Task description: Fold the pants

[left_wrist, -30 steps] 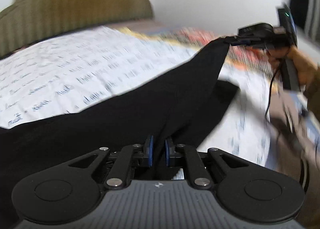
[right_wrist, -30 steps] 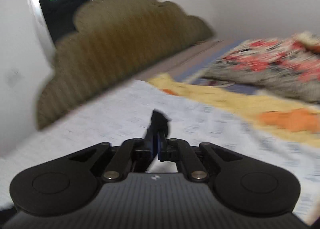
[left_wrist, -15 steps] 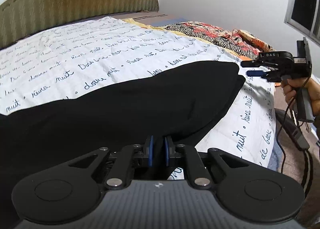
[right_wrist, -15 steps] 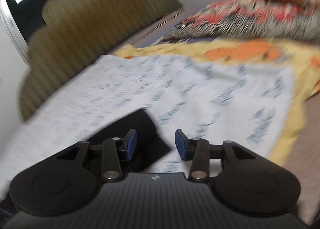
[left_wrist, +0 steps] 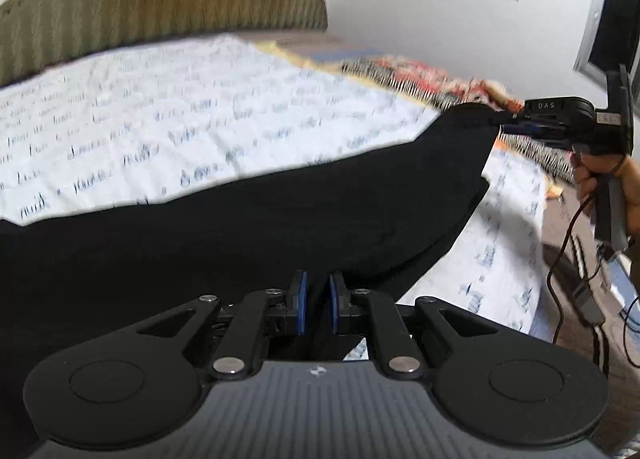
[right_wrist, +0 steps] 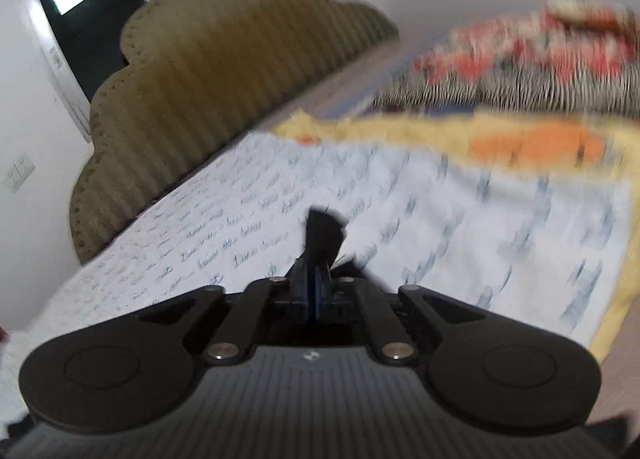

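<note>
Black pants, spread, both corners pinched

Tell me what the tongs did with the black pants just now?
Half a second ago the right tongs were open beside the pants' corner; now they have shut on that corner again and lifted it off the white sheet. The left tongs stayed clamped on the near edge of the pants, and most of the cloth still lies spread on the bed.
</note>
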The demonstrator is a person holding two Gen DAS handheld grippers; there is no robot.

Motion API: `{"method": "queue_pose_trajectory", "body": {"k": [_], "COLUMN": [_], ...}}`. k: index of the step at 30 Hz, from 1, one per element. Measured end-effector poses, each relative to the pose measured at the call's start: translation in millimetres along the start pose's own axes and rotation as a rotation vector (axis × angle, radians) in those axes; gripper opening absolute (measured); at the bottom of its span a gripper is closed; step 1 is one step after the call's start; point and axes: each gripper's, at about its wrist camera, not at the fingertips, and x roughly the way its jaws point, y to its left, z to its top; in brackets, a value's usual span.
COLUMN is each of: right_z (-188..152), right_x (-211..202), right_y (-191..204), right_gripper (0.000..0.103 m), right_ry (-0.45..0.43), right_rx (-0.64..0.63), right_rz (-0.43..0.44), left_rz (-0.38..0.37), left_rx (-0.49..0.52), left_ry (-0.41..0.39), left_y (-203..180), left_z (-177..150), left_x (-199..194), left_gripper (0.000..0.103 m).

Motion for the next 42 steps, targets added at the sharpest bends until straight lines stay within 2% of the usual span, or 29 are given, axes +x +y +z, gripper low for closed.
{"method": "queue_pose_trajectory", "body": {"k": [1, 2, 3, 4, 5, 9, 11, 13, 15, 19, 22, 23, 24, 25, 26, 27, 28, 30, 32, 35, 37, 39, 40, 42], "right_z": [1, 0, -4, -10, -14, -25, -30, -34, -41, -49, -57, -59, -60, -60, -60, -60, -61, -62, -58, -42, -36, -37, -40, -46], "right_x": [3, 12, 21, 22, 17, 3, 6, 10, 16, 33, 40, 41, 42, 43, 44, 45, 46, 47, 43, 26, 27, 40, 46, 49], "right_y": [1, -2, -6, -12, -18, -46, -55, -59, -62, -66, -67, -68, -68, -69, -71, -73, -77, -84, -83, -69, -60, -61, -66, -70], "right_gripper": [0.058, 0.064, 0.053, 0.044, 0.044, 0.044, 0.048, 0.059, 0.066, 0.071, 0.073, 0.072, 0.062, 0.044, 0.037, 0.021, 0.013, 0.010, 0.009, 0.008, 0.008, 0.008, 0.008, 0.008], "right_ry": [-0.001, 0.037, 0.071, 0.078, 0.082, 0.065, 0.095, 0.114, 0.121, 0.162, 0.153, 0.142, 0.134, 0.129, 0.123, 0.121, 0.119, 0.110, 0.074, -0.036, -0.037, 0.038, 0.071, 0.079], "right_rx": [-0.057, -0.126, -0.178, -0.195, -0.175, 0.036, 0.092, 0.127, 0.183, 0.270, 0.298, 0.304, 0.314, 0.322, 0.331, 0.343, 0.367, 0.429, 0.431, 0.377, 0.313, 0.290, 0.308, 0.333], "right_rz": [-0.086, -0.200, -0.277, -0.303, -0.273, -0.106, -0.086, -0.047, -0.011, 0.006, 0.020, 0.027, 0.033, 0.036, 0.033, 0.037, 0.054, 0.093, 0.100, 0.145, 0.116, 0.051, 0.030, 0.020], "left_rz": [0.013, 0.019, 0.021, 0.023, 0.025, 0.024, 0.030, 0.043, 0.051, 0.020, 0.031, 0.040, 0.059, 0.082, 0.094, 0.096, 0.093, 0.065, 0.054, 0.104, 0.070, 0.025, 0.026, 0.063], "left_rx": [-0.003, -0.002, 0.006, 0.021, 0.032, 0.030, 0.028, 0.033, 0.042, 0.041, 0.004, -0.009, -0.014, -0.009, 0.004, 0.015, 0.021, 0.053, 0.118, 0.210, 0.172, 0.091, 0.054, -0.004], "left_ry": [0.031, 0.046, 0.040, 0.031, 0.027, 0.031, 0.024, 0.008, 0.004, -0.001, -0.017, -0.016, -0.008, 0.003, 0.013, 0.019, 0.023, 0.053, 0.112, 0.102, 0.068, 0.051, 0.055, 0.037], "left_y": [0, -1, -2, -4, -6, -6, -6, -8, -11, -5, 7, 12, 16, 18, 20, 20, 19, 14, 3, -13, -11, -2, 2, 6], "left_z": [-1, -4, -6, -7, -8, -7, -7, -7, -6, -9, -12, -13, -15, -16, -17, -19, -20, -22, -27, -31, -27, -21, -19, -12], "left_x": [6, 10, 10, 9, 9, 9, 6, 1, -4, -25, -41, -44, -46, -47, -47, -47, -47, -41, -31, -29, -34, -35, -33, -28], "left_gripper": [0.011, 0.011, 0.011, 0.011, 0.011, 0.011, 0.011, 0.011, 0.011, 0.012, 0.012, 0.012, 0.012, 0.012, 0.012, 0.012, 0.012, 0.012, 0.012, 0.012, 0.012, 0.012, 0.012, 0.012]}}
